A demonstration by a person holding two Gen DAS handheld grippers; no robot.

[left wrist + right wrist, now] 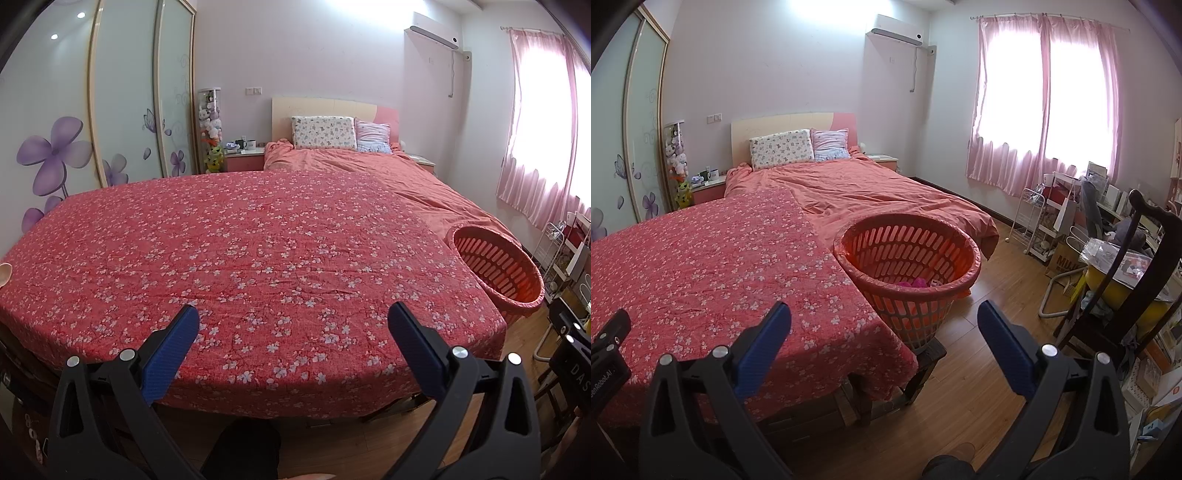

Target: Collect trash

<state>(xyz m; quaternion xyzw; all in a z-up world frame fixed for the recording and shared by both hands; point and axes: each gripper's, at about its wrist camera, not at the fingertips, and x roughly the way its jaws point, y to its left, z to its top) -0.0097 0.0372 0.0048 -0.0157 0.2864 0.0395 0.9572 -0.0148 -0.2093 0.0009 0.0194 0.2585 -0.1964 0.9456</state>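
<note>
Two views. Left wrist: the left gripper (291,325) is spread wide and holds nothing over the floral bedspread (240,258); the orange basket (496,269) sits at three o'clock. Right wrist: the right gripper (884,325) gapes empty, with the basket at twelve o'clock, pink trash (916,283) inside.

Domestic bedroom. Ahead of the claw: a bed (849,192) with two pillows (781,147) against a headboard (783,125). Left of the claw: a sliding wardrobe (122,99) with flower decals and a nightstand (243,158). Right of the claw: pink curtains (1045,103), a cluttered shelf cart (1034,221), wood floor (979,369).
</note>
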